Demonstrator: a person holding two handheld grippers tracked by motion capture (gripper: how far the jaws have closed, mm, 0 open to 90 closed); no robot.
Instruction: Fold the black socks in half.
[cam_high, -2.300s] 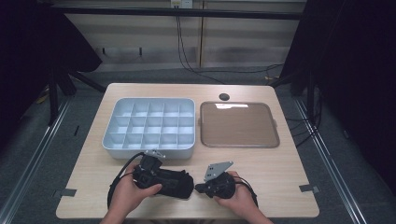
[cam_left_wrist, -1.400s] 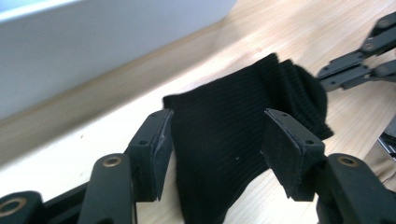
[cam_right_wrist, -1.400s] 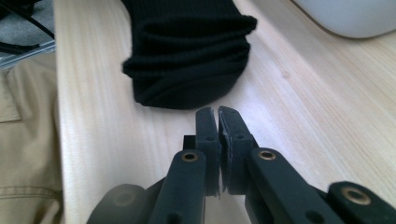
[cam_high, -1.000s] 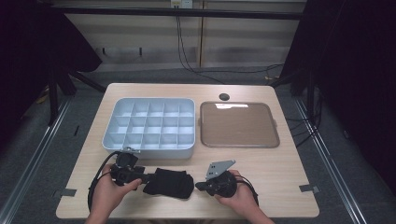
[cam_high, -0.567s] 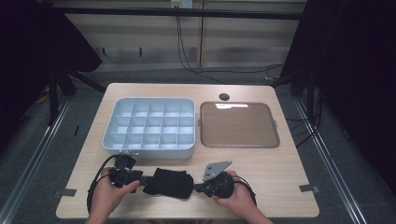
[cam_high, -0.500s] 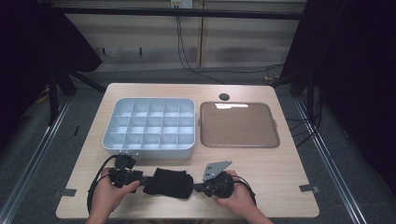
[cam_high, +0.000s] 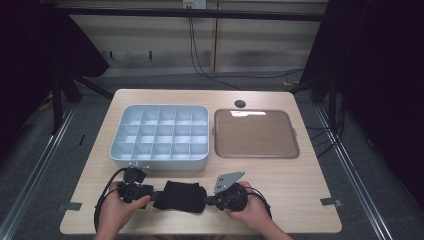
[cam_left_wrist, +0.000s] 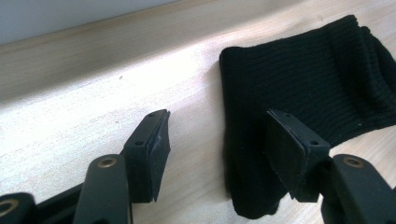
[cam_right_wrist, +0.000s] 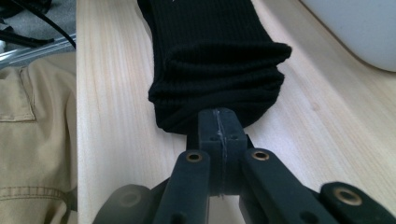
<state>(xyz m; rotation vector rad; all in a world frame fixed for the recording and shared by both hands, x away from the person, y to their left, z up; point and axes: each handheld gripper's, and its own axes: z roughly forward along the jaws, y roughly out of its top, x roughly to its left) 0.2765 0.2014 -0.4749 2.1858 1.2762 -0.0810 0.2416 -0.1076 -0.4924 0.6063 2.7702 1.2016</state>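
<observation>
A black ribbed knit cloth (cam_high: 180, 196) lies folded near the table's front edge. My left gripper (cam_high: 151, 194) is at its left end, jaws open. In the left gripper view the cloth (cam_left_wrist: 303, 79) has its edge between the jaws of this gripper (cam_left_wrist: 217, 128); one pad hangs over the knit, the other over bare wood, and neither presses. My right gripper (cam_high: 211, 200) is at the cloth's right end. In the right gripper view its jaws (cam_right_wrist: 219, 126) are shut on the bunched end of the cloth (cam_right_wrist: 210, 56).
A grey tray (cam_high: 159, 159) with several compartments stands just behind the cloth, and a flat brown tray (cam_high: 256, 134) sits to its right. A dark round hole (cam_high: 240, 104) marks the far side of the table. The front edge lies just behind both hands.
Since the earliest frame my left gripper has moved left, from over the cloth to its left end. Over the last second both hands and the cloth have stayed still.
</observation>
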